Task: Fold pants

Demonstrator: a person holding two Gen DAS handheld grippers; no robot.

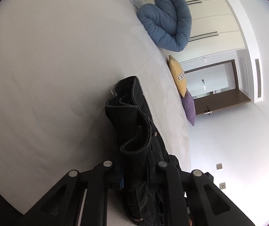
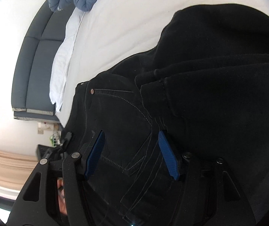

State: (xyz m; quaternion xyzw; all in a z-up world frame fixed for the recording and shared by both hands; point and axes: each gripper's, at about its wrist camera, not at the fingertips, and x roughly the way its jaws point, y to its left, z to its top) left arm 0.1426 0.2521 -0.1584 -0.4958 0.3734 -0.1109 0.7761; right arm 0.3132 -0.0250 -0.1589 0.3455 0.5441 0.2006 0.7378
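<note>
The pants are black jeans and they lie on the white bed, partly bunched. In the left wrist view a thick bundle of them, with hems and stitched edges stacked in waves, runs straight forward from the left gripper, so the long axis of this bundle follows the line of the fingers. The fabric fills the gap between the fingers and seems to be clamped there, though the pads are hidden behind the cloth. The right gripper has its blue pads well apart, with nothing between them; it hovers just over the pocket and seam area of the pants, which spread forward and to the right of it. I judge that the left hand carries the fold, and the right one is free to press or take the flat part.
</note>
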